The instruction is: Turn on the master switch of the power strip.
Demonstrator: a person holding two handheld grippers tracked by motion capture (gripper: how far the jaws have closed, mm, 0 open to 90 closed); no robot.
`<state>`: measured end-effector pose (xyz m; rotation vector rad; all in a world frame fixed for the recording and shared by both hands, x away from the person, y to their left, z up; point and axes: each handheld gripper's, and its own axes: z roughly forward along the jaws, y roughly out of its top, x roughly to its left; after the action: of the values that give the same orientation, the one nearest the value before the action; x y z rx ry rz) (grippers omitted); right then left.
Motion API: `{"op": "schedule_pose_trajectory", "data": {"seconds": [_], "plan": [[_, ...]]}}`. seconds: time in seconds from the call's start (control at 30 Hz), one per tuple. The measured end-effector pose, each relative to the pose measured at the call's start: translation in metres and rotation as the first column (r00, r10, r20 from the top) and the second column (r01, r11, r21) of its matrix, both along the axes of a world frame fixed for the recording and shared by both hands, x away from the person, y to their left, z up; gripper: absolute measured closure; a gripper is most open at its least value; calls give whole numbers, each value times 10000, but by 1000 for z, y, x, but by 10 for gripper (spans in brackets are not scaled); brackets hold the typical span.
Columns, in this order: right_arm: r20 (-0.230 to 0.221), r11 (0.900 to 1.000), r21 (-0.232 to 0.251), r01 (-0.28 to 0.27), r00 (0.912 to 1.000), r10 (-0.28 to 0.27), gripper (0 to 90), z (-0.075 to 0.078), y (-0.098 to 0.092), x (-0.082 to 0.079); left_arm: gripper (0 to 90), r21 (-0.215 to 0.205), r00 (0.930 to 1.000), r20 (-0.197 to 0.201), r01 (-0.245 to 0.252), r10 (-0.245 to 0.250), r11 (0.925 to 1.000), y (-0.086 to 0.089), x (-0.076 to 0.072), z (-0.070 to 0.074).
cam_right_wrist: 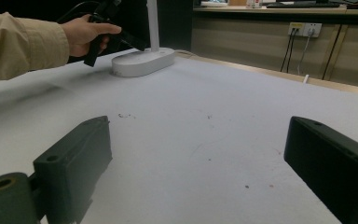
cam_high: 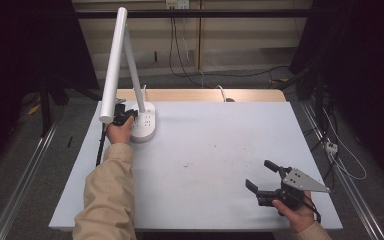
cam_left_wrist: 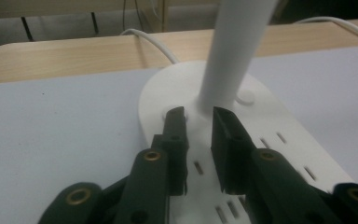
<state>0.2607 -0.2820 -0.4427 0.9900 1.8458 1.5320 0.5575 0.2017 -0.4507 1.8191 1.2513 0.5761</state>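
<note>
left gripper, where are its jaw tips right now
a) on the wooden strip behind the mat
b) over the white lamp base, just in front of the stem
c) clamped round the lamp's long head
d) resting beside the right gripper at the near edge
b: in the left gripper view the left gripper has its tips slightly apart over the lamp base, just short of the stem, with nothing between them.

white desk lamp | upright | table's far-left corner

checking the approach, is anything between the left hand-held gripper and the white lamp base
Nothing visible. The left hand-held gripper already hovers over the white oval plastic lamp base, jaws slightly apart just before the white round stem, with no object between.
</note>
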Motion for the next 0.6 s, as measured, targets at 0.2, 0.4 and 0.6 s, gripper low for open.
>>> {"op": "schedule_pose_trajectory", "data": {"seconds": [0.2,0.4,0.6], "plan": [[-5,10000,0,43,10000,-43,71,0,-1,1,629,6,9996,41,269,-269,9996,1,-14,6],[-21,10000,12,73,10000,-73,70,0,-1,2,484,-503,9984,-93,555,-560,9972,-1,-31,10],[-7,10000,-34,-20,10000,20,71,0,2,3,401,-712,9972,-98,733,-742,9948,0,-47,14]]}}
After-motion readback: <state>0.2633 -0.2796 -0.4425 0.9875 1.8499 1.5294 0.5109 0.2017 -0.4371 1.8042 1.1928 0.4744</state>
